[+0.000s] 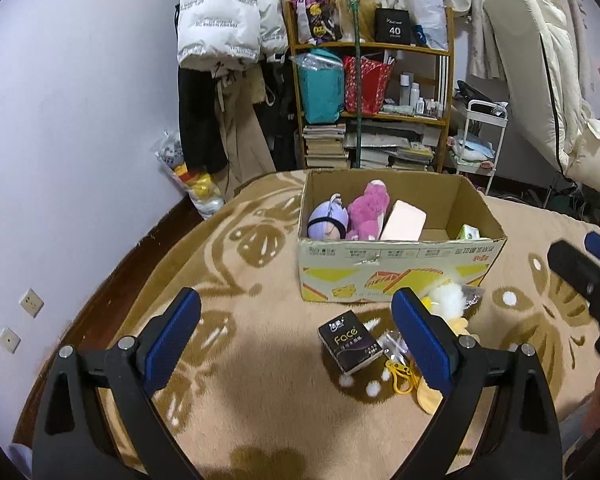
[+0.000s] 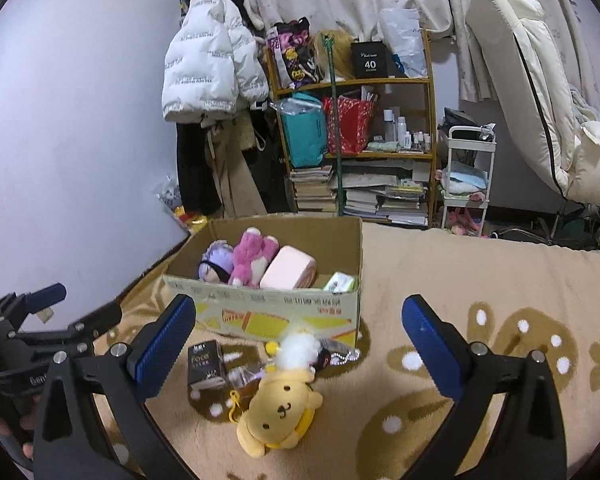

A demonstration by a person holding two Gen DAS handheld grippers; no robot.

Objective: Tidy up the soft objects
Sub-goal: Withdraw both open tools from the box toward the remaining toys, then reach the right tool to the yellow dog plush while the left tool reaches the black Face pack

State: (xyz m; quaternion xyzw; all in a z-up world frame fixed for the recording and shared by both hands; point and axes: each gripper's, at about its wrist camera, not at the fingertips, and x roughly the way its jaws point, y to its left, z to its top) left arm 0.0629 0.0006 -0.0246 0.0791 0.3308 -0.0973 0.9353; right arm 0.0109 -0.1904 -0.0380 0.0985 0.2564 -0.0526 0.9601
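Yellow plush [image 1: 454, 326] half hidden behind left tongs [image 1: 296, 324].

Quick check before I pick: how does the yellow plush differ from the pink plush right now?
The yellow plush lies on the blanket in front of the box; the pink plush is already inside it. The yellow one lies alone, face up; the pink one is wedged between a purple doll and a pink pack, its face not visible. The yellow one has a clip attached; none shows on the pink. Both are soft toys.
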